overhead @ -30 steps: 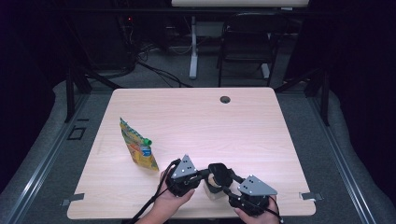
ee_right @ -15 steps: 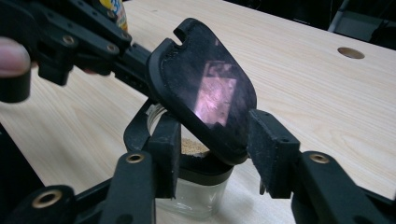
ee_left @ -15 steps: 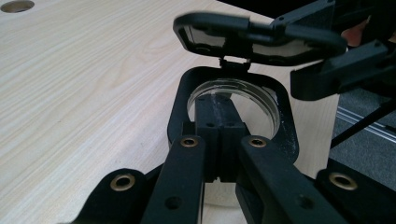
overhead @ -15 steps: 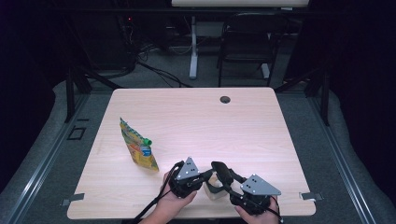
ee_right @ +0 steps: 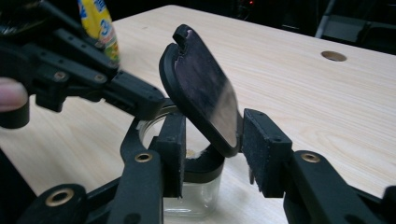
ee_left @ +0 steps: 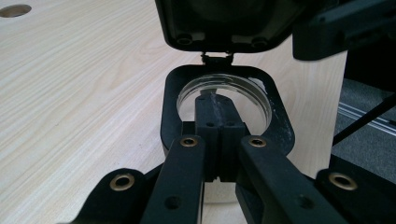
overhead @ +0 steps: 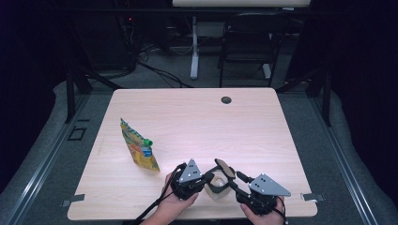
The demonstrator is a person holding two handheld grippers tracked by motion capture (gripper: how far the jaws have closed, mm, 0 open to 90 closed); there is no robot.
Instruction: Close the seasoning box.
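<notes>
A small glass jar [overhead: 217, 186] with a hinged black lid [overhead: 225, 168] sat at the near edge of the wooden table [overhead: 197, 117], between the person's two hands, w/ the lid swung up and standing open on its hinge. The left gripper [ee_left: 213, 140] was clamped on the jar's black rim collar, jaws pressed together over the near wall of the rim, apparently steadying the jar while the other hand worked. The right gripper [ee_right: 210, 154] came in from the opposite side, its jaws apart and bracketing the lower edge of the raised lid; they had just been closing in a little, the lid between them, but a sliver of gap showed at each pad [ee_right: 261, 149] in the right gripper view, so no firm hold yet. Judging by the layout, the step in hand was working the lid — prob. the opening already done, the lid now being taken for either a full fold-back or a re-close; which, can't tell. Next move likely called for the right jaws to finish pinching the lid edge w/o twisting the hinge, the left holding firm so the jar didn't tip. A yellow-green snack pouch [overhead: 138, 149] with a green cap lay well apart, to the left.
</notes>
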